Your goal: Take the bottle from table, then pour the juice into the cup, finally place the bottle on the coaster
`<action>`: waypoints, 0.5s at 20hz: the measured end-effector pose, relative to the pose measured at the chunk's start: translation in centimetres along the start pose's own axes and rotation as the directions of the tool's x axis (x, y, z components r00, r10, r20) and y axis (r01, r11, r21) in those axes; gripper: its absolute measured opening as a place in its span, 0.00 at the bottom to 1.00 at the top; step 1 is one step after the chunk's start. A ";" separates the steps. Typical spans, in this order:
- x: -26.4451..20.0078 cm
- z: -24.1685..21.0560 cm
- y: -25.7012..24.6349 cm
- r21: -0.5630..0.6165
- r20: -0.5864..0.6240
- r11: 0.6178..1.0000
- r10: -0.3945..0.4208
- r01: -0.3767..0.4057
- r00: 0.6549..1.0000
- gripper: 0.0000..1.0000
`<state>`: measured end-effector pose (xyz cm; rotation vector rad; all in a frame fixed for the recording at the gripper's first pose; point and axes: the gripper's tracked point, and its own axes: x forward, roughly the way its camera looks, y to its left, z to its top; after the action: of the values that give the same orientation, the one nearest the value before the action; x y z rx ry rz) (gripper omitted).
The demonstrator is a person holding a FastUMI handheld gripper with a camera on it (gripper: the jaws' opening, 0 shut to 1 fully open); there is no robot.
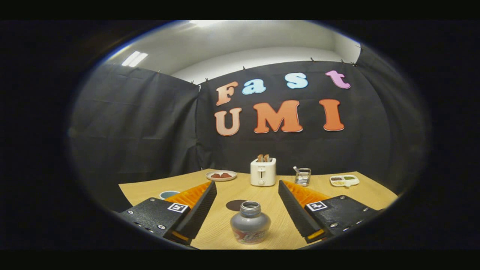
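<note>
Gripper view: gripper [247, 200] spread wide, touching nothing. Uncapped bottle [250, 222] stands upright between the fingers, centred, on the table [322, 187]. Dark coaster [234, 204], probably, sits just behind it.

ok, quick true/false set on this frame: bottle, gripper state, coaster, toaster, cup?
1. The hand-held gripper is shut on the small grey uncapped bottle. False: its fingers stand open, the bottle between them, untouched.
2. The bottle stands upright on the light wooden table. True.
3. The bottle sits on the dark round coaster. False: the coaster lies bare just beyond it.
4. The white toaster holds toast. True.
5. The blue-rimmed cup stands beside the toaster. False: it sits behind the left finger, well apart from the toaster.
</note>
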<state>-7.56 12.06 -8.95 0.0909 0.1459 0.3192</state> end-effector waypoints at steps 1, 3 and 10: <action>0.1 -0.8 0.0 0.009 -0.014 1.000 0.004 -0.004 1.000 0.98; 0.2 -2.4 0.0 0.034 -0.040 0.999 0.013 -0.012 0.999 0.98; -0.2 -7.6 -0.8 0.065 -0.144 0.998 0.010 0.000 0.990 0.98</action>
<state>-8.70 11.79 -16.46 0.1329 0.2997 0.3259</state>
